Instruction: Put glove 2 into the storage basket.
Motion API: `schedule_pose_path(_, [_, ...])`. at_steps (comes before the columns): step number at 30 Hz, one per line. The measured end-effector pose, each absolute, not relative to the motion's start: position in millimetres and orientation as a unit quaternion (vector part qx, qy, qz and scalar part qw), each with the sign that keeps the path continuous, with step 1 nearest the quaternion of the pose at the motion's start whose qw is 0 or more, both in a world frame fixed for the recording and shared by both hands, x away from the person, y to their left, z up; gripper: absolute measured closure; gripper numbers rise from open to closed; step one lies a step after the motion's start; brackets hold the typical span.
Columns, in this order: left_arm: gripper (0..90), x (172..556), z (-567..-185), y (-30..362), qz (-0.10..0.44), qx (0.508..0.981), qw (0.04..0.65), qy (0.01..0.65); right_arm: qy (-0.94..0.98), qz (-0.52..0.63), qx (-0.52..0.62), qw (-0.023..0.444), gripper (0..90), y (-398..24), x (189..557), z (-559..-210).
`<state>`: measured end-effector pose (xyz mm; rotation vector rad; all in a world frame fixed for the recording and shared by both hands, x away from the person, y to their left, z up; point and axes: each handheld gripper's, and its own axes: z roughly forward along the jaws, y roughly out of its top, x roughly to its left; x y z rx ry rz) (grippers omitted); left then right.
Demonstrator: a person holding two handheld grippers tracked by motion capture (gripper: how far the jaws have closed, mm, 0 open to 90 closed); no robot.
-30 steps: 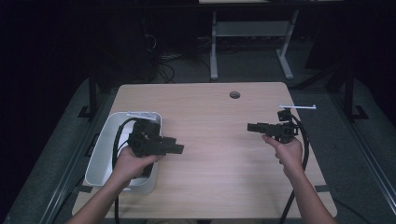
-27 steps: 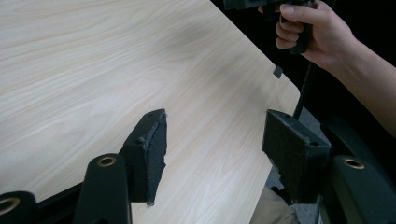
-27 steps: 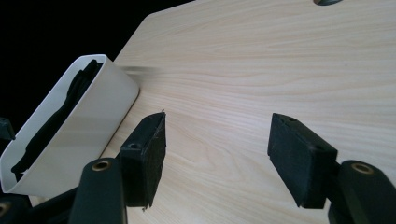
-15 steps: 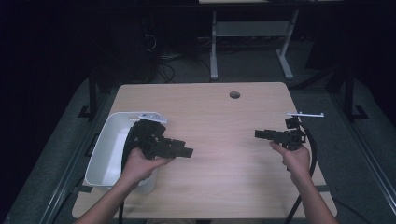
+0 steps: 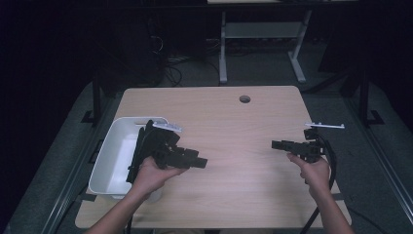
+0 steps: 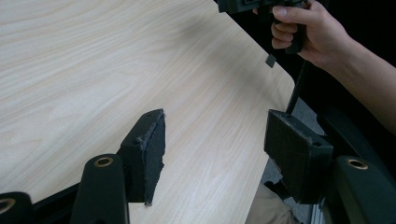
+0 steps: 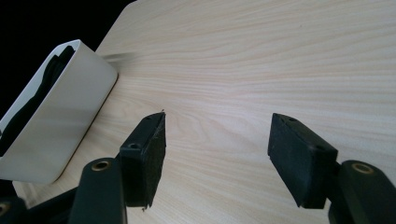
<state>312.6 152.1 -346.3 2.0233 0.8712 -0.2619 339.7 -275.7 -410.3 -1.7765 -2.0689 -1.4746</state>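
The left gripper (image 5: 197,162) sits at lower left of the high view, just right of a white bin (image 5: 110,156) that stands on the left edge of the pale wooden counter (image 5: 234,122); the right gripper (image 5: 278,144) sits at right of centre, near the counter's right edge. Both point inward across bare wood. In the left gripper view and the right gripper view the jaws stand apart, released, with only wood grain between the pads (image 6: 154,149) and nothing gripped. The bin, nearest the left gripper, appears at upper left of the right gripper view (image 7: 70,116), with dark contents (image 7: 42,93) inside that cannot be identified.

Handling, as a judgement: the bin looks like thin moulded plastic, so light, stiff and smooth-walled, likely to slide on the wood rather than tip if pushed low. Its glossy side offers little friction; the rounded rim (image 5: 146,120) is the better hold, one pad inside the wall and one outside. A single-corner grip may let it swing, so a grasp near the middle of a long side seems safer.
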Motion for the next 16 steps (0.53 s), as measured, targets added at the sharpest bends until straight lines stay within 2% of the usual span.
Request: schedule_pose_path(16, [37.3,307,-353,139,-0.112,0.82,0.444,0.343,-0.656,-0.472,-0.589,0.024,35.3,-295,318,-423])
